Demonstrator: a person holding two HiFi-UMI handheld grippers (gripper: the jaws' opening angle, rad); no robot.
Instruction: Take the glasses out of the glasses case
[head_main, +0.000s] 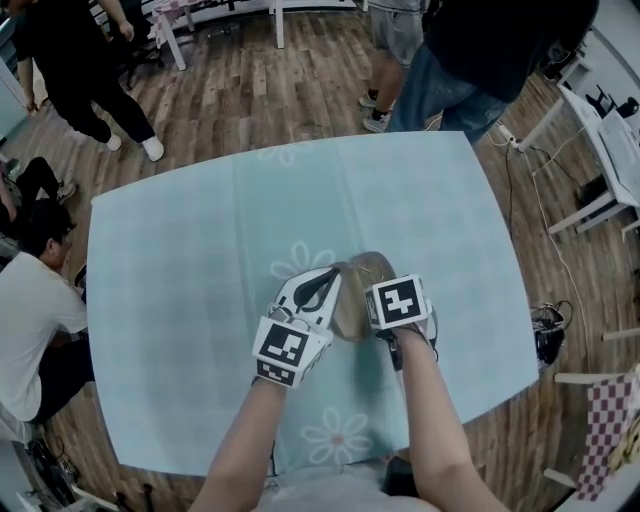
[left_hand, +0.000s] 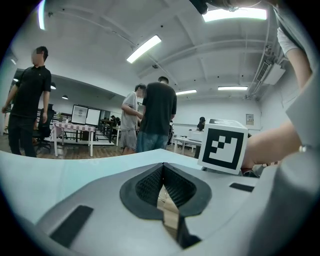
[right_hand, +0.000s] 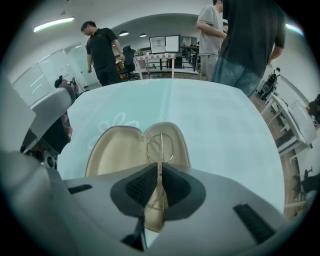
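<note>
- The right gripper (right_hand: 159, 169) pinches the thin glasses (right_hand: 160, 144), which lie in the open case (right_hand: 115, 150); the wire could slip or bend.
- The left gripper (left_hand: 163, 170) clamps the case rim; a loose hold would let the case lift too.

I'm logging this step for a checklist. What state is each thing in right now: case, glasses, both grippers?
Glasses case: open, lying flat.
Glasses: inside the case, pinched at the frame.
Left gripper: shut on the case's edge.
Right gripper: shut on the glasses.
</note>
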